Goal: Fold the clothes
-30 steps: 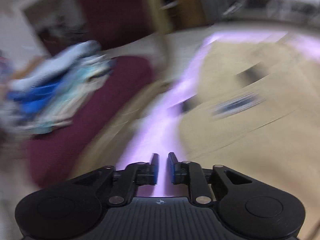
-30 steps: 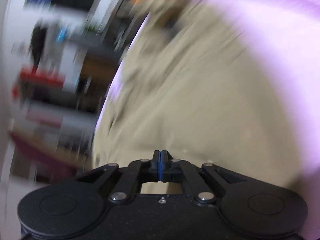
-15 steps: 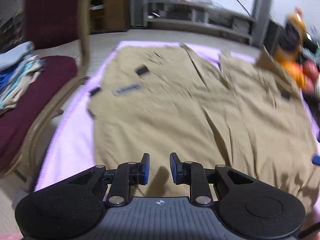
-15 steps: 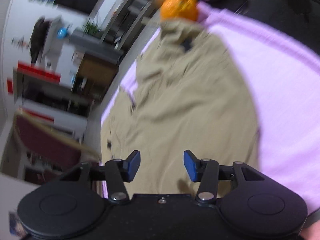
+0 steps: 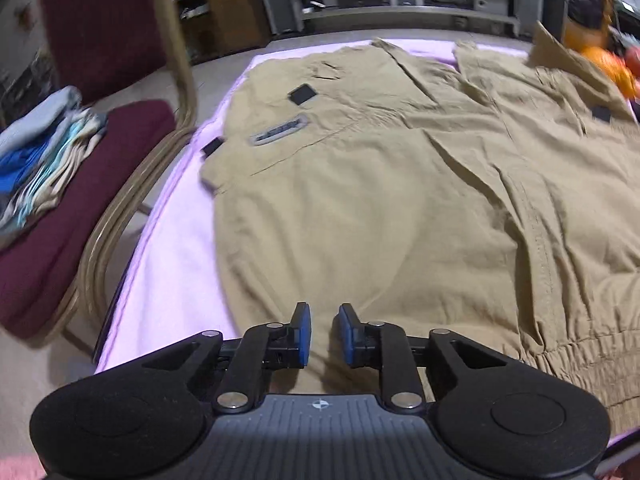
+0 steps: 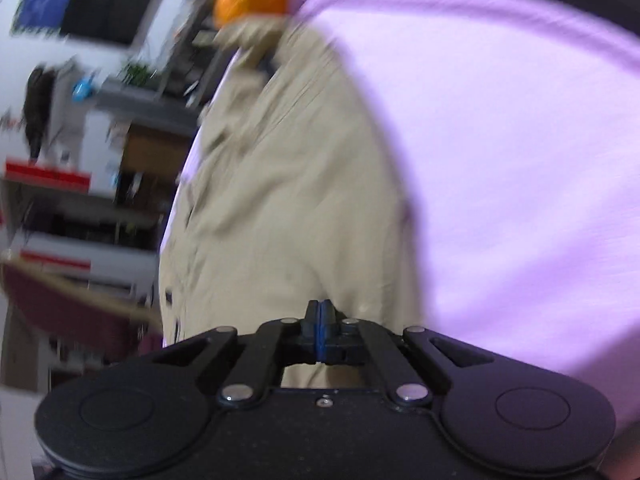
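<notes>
Now tan jacket (image 5: 380,184) lies spread flat on purple sheet (image 5: 176,280), beside chair (image 5: 92,140). Left gripper (image 5: 323,334) over hem, jaws narrow, closing, nothing between. Right gripper (image 6: 319,334) pressed together, empty. Cloth likely soft, light; best grip at hem or sleeve edge.

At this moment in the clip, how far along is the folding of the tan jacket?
Done: the tan jacket is spread flat on the purple sheet, and a pile of clothes sits on the red chair. In hand: nothing; the left claw hangs over the jacket's near edge, its jaws closing on no cloth, and the right claw is shut and looks empty. Left: every fold, since no part is turned over yet.
</notes>
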The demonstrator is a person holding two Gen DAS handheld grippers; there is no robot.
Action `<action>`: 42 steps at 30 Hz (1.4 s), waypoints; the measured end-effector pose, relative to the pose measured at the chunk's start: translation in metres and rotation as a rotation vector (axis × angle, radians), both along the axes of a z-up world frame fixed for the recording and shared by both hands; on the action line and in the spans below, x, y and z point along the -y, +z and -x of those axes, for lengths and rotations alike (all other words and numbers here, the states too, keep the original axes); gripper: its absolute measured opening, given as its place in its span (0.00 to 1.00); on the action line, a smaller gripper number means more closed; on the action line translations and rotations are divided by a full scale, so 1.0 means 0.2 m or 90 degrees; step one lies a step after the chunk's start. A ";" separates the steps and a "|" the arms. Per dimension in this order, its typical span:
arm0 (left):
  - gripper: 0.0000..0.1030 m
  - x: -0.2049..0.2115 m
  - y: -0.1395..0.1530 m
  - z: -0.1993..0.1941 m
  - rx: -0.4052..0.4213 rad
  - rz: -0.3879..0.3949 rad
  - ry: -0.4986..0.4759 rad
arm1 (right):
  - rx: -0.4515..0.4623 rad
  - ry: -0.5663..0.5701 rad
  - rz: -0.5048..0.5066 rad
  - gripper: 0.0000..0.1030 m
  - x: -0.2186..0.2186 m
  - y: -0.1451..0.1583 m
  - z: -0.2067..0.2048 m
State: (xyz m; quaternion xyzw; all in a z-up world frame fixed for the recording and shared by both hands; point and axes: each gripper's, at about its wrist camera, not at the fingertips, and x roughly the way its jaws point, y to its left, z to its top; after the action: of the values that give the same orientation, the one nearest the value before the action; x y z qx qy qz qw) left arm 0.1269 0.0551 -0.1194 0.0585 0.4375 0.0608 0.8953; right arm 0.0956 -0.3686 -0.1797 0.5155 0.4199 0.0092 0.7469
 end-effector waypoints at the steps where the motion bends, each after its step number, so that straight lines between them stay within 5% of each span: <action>1: 0.14 -0.01 0.03 0.04 0.015 0.018 0.000 | -0.004 -0.017 0.011 0.03 0.04 0.02 0.03; 6: 0.20 0.05 0.16 0.24 0.070 0.077 -0.057 | 0.037 0.019 0.063 0.26 0.01 0.15 0.15; 14: 0.20 0.18 0.02 0.24 0.006 0.057 -0.122 | 0.046 0.174 0.057 0.27 -0.27 0.15 0.17; 17: 0.23 0.19 -0.01 0.24 -0.021 0.034 -0.131 | 0.033 0.189 0.048 0.14 -0.26 0.11 0.17; 18: 0.23 0.19 -0.01 0.24 -0.027 0.023 -0.131 | 0.020 0.186 0.056 0.00 -0.24 0.10 0.17; 23: 0.24 0.16 0.06 0.28 -0.015 0.001 -0.096 | 0.016 0.118 0.066 0.00 -0.08 0.14 0.25; 25: 0.21 0.17 0.14 0.31 0.024 0.016 -0.103 | 0.044 0.094 0.071 0.19 -0.02 0.23 0.29; 28: 0.23 0.28 0.30 0.35 0.094 0.029 -0.153 | 0.091 0.062 0.076 0.20 0.08 0.40 0.35; 32: 0.40 0.51 0.44 0.37 0.136 0.066 -0.257 | 0.162 0.033 0.111 0.29 0.22 0.66 0.41; 37: 0.49 0.91 0.34 0.31 0.107 0.043 -0.367 | 0.214 -0.009 0.123 0.57 0.41 0.80 0.53; 42: 0.61 1.21 0.19 0.24 0.074 0.020 -0.416 | 0.189 -0.044 0.091 0.58 0.54 0.70 0.56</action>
State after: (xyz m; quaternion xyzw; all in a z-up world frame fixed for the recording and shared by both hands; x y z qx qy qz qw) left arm 0.0795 -0.1869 -0.0811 0.1785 0.3447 -0.2327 0.8917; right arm -0.0156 -0.4775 -0.0405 0.4682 0.2865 0.0298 0.8353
